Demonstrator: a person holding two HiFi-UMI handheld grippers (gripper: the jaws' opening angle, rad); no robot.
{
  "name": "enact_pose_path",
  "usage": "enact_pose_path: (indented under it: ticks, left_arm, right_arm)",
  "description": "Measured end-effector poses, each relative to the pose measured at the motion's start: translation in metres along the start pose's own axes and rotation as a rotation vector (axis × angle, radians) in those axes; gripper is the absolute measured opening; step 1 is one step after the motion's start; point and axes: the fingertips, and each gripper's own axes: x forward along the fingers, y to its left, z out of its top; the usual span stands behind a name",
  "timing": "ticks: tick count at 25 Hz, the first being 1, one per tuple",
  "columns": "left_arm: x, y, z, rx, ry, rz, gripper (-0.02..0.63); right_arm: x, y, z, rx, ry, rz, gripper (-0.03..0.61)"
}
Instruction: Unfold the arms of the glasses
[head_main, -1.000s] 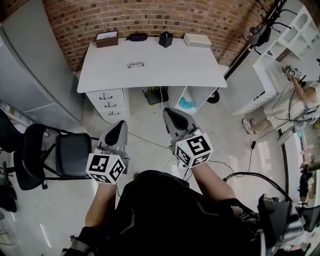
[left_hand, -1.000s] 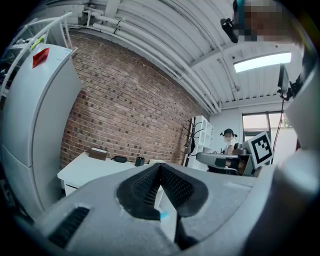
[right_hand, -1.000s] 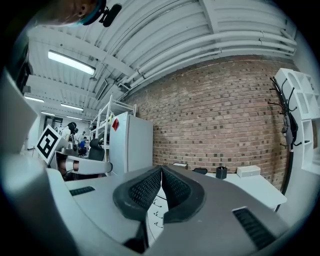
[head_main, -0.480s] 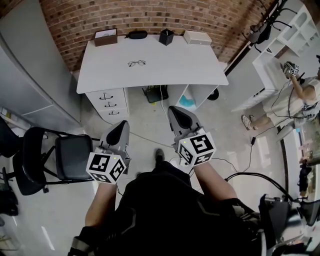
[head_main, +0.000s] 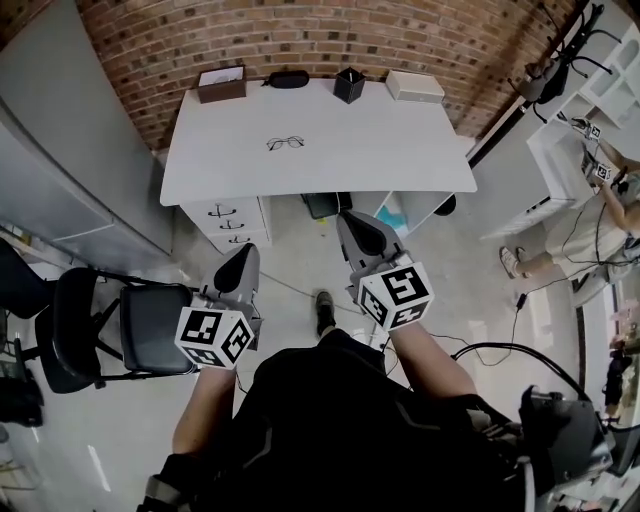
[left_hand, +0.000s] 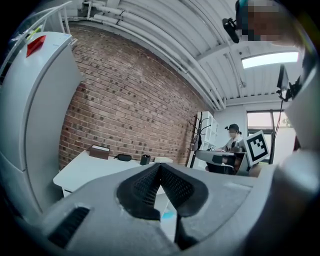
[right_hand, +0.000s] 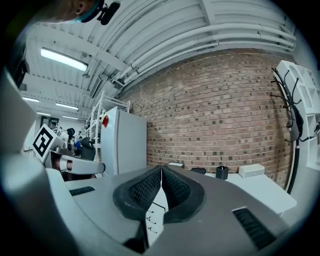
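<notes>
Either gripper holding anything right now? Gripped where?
Nothing held. Left gripper and right gripper are both shut and empty; the glasses lie on the desk, apart from both.

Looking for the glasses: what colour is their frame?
Dark; the glasses show best in the head view, on the white desk.

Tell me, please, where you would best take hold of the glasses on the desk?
The glasses lie flat in open space on the desk, lenses side by side, nothing close beside them. So probably pinch the front frame at one lens's outer corner, coming from the desk's near edge. Their arms are too small to make out here.
</notes>
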Motion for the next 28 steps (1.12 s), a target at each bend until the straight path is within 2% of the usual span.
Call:
enact_pose_path:
  ticks: [20, 28]
  left_arm:
    - [0.187, 0.037, 0.015, -0.014, 0.080, 0.087, 0.006]
    - [0.233, 0.049, 0.012, -0.008, 0.124, 0.151, 0.006]
  right_arm:
    - [0.117, -0.143, -0.004, 0.043, 0.039, 0.112, 0.009]
    - [0.149, -0.183, -0.011, 0.050, 0.058, 0.181, 0.009]
